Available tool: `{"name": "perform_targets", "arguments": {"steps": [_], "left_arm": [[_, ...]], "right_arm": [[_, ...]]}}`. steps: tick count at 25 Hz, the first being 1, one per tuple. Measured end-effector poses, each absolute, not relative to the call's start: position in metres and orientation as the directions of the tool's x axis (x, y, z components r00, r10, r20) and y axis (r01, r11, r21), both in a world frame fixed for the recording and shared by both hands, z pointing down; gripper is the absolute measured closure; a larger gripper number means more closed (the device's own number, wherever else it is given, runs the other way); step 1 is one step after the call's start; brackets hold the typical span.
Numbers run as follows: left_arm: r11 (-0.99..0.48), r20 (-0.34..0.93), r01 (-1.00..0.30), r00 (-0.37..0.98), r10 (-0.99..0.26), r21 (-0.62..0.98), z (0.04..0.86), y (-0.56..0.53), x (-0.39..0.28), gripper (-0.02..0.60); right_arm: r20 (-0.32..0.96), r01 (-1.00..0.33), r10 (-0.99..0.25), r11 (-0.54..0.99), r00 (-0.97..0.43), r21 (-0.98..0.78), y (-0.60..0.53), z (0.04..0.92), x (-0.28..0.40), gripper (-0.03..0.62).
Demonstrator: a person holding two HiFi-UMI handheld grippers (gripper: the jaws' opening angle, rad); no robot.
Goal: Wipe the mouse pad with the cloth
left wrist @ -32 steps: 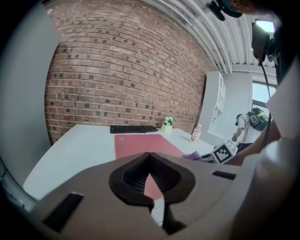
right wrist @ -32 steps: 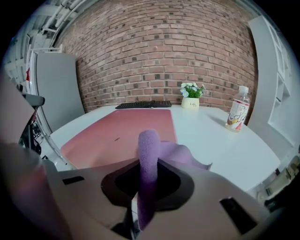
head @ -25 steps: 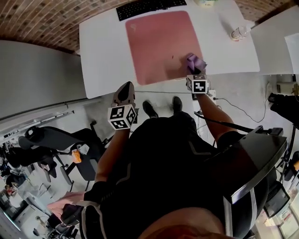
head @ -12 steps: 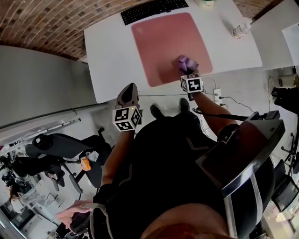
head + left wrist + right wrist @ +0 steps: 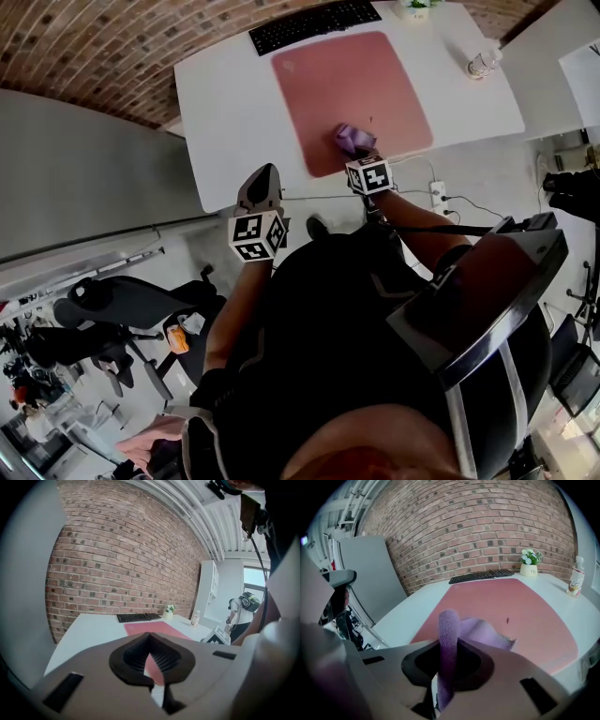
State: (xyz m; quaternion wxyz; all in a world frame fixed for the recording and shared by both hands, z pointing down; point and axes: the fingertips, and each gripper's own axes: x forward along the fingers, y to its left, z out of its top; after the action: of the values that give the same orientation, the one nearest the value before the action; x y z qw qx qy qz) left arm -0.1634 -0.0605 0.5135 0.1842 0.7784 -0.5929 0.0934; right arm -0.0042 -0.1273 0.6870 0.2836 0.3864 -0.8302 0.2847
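Right claw (image 5: pixel 360 155) clamps one purple cloth (image 5: pixel 349 137) on one pink mouse pad (image 5: pixel 347 84).
Cloth lies at the pad's near edge; left claw (image 5: pixel 263 176) closed, empty, off the surface (image 5: pixel 234 103); one keyboard (image 5: pixel 314 23) at far edge.

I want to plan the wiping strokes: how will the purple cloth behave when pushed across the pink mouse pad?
Probably floppy: the cloth folds over where the right gripper pinches it. Likely light, since that small pinch holds its fold up. It may bunch when pushed: its loose end lies crumpled on the mouse pad.
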Motion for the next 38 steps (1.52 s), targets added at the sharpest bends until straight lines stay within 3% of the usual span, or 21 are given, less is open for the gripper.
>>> {"name": "perform_targets", "arguments": {"steps": [11, 20, 25, 31, 38], "left_arm": [[-0.269, 0.337, -0.946, 0.316, -0.887, 0.179, 0.505, -0.061, -0.186, 0.578], [-0.284, 0.334, -0.936, 0.340, -0.879, 0.205, 0.505, -0.082, -0.177, 0.578], [-0.297, 0.338, -0.930, 0.356, -0.871, 0.216, 0.506, -0.109, -0.146, 0.578], [-0.321, 0.336, -0.924, 0.375, -0.864, 0.206, 0.499, -0.141, -0.103, 0.578], [-0.318, 0.357, -0.928, 0.369, -0.858, 0.195, 0.500, -0.161, -0.067, 0.578]], "right_arm": [[0.684, -0.762, -0.425, 0.570, -0.593, -0.306, -0.101, 0.685, -0.066, 0.539], [0.540, -0.655, -0.377, 0.513, -0.752, -0.554, -0.107, 0.631, -0.095, 0.539], [0.474, -0.695, -0.513, 0.455, -0.716, -0.557, -0.161, 0.596, -0.022, 0.540], [0.497, -0.849, -0.705, 0.307, -0.507, -0.430, -0.236, 0.584, 0.119, 0.539], [0.546, -0.957, -0.787, 0.213, -0.288, -0.198, -0.296, 0.600, 0.237, 0.539]]}}
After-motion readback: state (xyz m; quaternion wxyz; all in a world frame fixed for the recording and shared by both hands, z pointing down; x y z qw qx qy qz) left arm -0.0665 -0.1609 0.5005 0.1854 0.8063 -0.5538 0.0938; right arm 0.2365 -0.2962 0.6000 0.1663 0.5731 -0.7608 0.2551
